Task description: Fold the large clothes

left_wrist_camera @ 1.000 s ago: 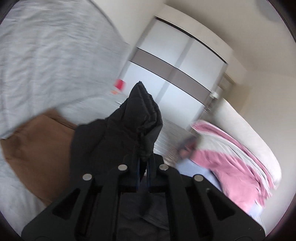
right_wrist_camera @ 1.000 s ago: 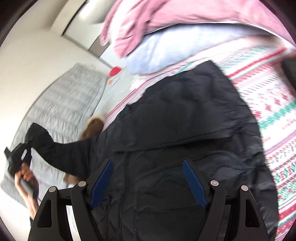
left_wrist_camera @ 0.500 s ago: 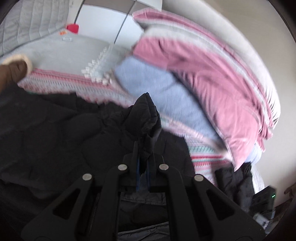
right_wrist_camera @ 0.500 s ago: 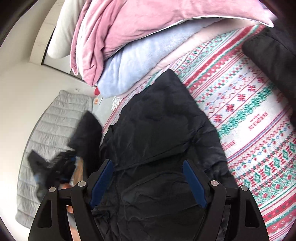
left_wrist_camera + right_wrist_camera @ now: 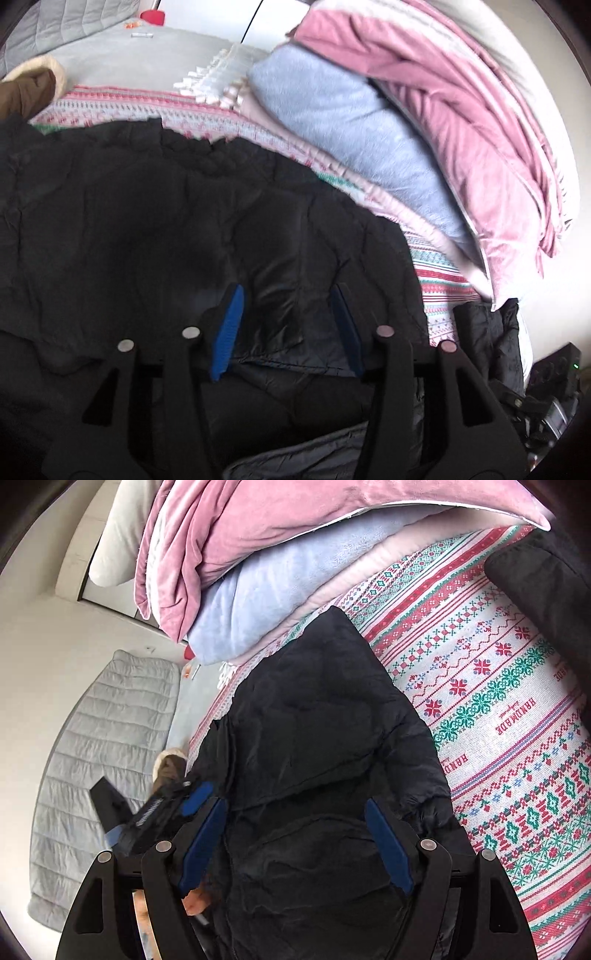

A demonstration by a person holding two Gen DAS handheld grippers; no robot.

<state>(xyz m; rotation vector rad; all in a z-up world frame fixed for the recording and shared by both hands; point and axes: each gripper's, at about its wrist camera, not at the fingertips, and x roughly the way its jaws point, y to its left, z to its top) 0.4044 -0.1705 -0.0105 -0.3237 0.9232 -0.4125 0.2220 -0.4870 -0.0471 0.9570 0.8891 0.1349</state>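
A black puffer jacket point(image 5: 166, 221) lies spread on the patterned bedspread point(image 5: 443, 288). My left gripper point(image 5: 286, 317) hovers low over it, jaws opening. The folded-in sleeve lies flat between and below the blue pads point(image 5: 229, 325), which do not press on it. In the right wrist view the jacket point(image 5: 314, 738) fills the middle, and my right gripper point(image 5: 295, 834) stands open just above its lower part with nothing gripped. The left gripper point(image 5: 162, 808) shows there at the jacket's left edge, with a hand below it.
Pink point(image 5: 461, 129) and light-blue point(image 5: 351, 122) blankets are piled along the far side of the bed. A brown fur-trimmed garment point(image 5: 29, 85) lies at the far left. Another black garment point(image 5: 546, 590) sits on the bedspread point(image 5: 498, 701) at right. A grey quilted pad point(image 5: 103, 757) lies beside the bed.
My left gripper carried the black sleeve from high at the left down across onto the jacket body, then its jaws parted and let the sleeve go. The right gripper shifted slightly and stayed open.
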